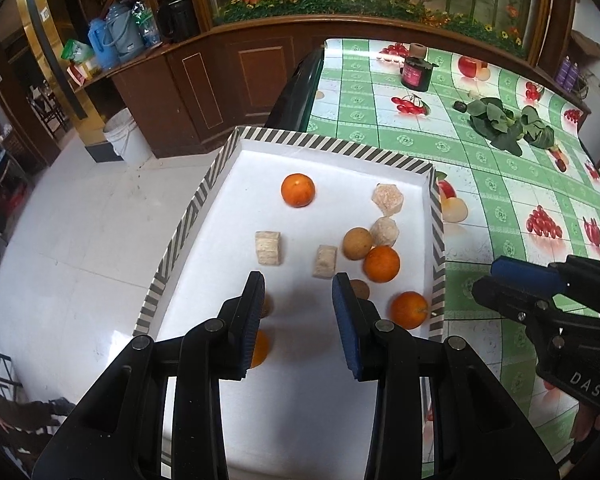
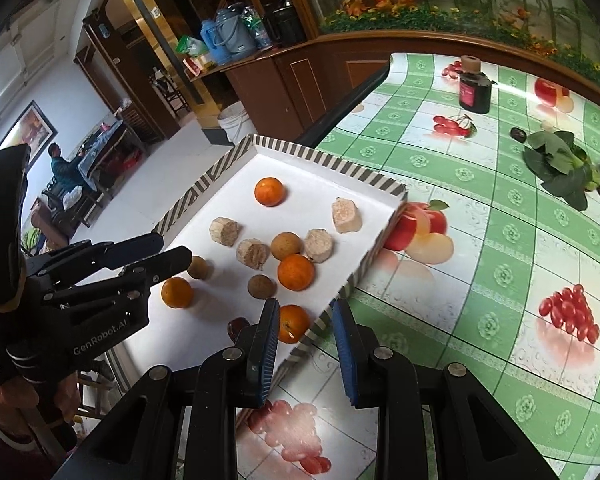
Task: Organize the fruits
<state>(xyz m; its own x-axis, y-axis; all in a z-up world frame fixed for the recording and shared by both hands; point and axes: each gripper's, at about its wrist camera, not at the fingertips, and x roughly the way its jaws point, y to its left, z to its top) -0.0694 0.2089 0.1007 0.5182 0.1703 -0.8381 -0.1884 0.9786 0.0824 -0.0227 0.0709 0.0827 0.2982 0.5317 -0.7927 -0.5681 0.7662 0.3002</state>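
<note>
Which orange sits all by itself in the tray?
Find the striped-edged white tray at the table's left edge. The lone orange lies nearest its far corner. Every other orange sits closer to the grippers, among brown fruits and beige chunks.

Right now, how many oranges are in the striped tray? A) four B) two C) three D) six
A: the right wrist view shows four oranges in the striped tray: the far orange, the middle orange, the orange beside the left gripper, and the near-edge orange. The other items are brown round fruits and pale cut chunks.
</note>
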